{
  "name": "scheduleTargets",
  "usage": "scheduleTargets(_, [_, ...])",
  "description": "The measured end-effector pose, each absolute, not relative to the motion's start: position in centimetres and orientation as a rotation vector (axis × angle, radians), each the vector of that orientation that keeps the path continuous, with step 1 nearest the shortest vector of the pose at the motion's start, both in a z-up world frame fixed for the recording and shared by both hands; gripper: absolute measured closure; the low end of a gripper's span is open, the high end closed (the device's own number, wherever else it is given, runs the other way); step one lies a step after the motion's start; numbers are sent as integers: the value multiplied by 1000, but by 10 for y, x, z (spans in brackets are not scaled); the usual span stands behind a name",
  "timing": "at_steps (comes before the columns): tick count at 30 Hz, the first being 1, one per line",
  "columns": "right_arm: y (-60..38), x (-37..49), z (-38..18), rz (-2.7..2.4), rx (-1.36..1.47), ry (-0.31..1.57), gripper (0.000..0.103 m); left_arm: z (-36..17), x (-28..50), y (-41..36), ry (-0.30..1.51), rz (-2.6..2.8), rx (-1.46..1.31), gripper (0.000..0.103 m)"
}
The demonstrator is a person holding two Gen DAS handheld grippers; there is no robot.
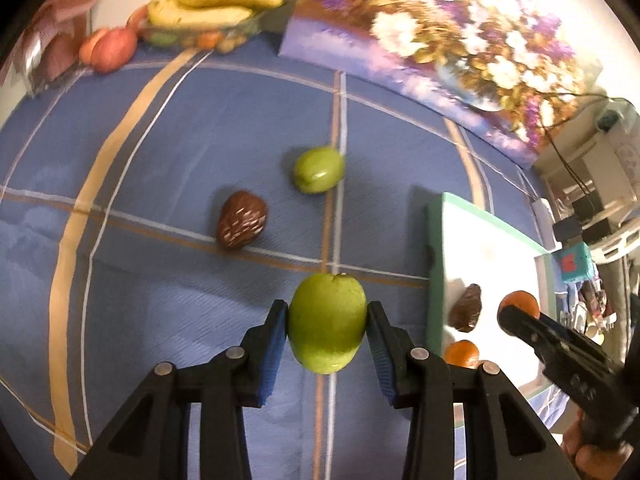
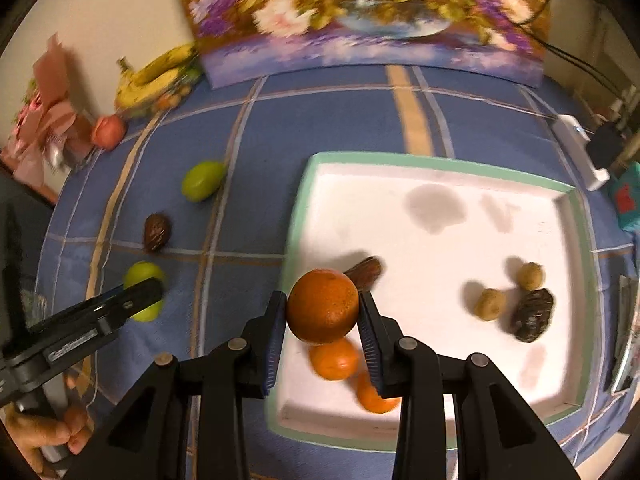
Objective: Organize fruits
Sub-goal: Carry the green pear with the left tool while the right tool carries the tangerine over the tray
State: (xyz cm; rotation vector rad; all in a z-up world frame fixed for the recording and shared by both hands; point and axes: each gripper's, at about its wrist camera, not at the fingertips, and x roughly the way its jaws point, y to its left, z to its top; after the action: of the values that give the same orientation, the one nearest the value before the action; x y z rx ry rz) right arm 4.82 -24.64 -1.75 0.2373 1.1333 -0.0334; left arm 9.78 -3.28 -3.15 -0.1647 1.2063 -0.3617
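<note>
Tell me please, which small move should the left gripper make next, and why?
Probably carry the green fruit over to the white tray. The left gripper is shut on it, above the blue cloth, and the tray already holds other fruits.

1. Left gripper (image 1: 327, 322): angled steeply down, pads clamped on both sides of a green fruit (image 1: 327, 322).
2. Right gripper (image 2: 322, 306): same steep tilt, pads pinching an orange (image 2: 322, 306).

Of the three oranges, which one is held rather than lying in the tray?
The largest orange, clamped in the right hand-held gripper over the tray's left edge; the two smaller oranges lie on the tray floor beneath.
</note>
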Motion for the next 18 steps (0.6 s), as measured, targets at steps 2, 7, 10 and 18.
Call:
scheduleTargets(2, [-260,47,-17,-70,260,1125,66,-28,95,-46,1192,-390,-130,61])
scheduleTargets(7, [-296,42,-22,-204,274,1118,66,-18,85,-79,1158,-483,-80,61])
scheduleTargets(10, [-316,37,-25,-246,313,1106,66,-15,87,-106,1129,-533,-51,61])
scheduleTargets(18, [-356,39,-39,-314,389,1068,66,-20,89,-155,1071,-630,-15,61])
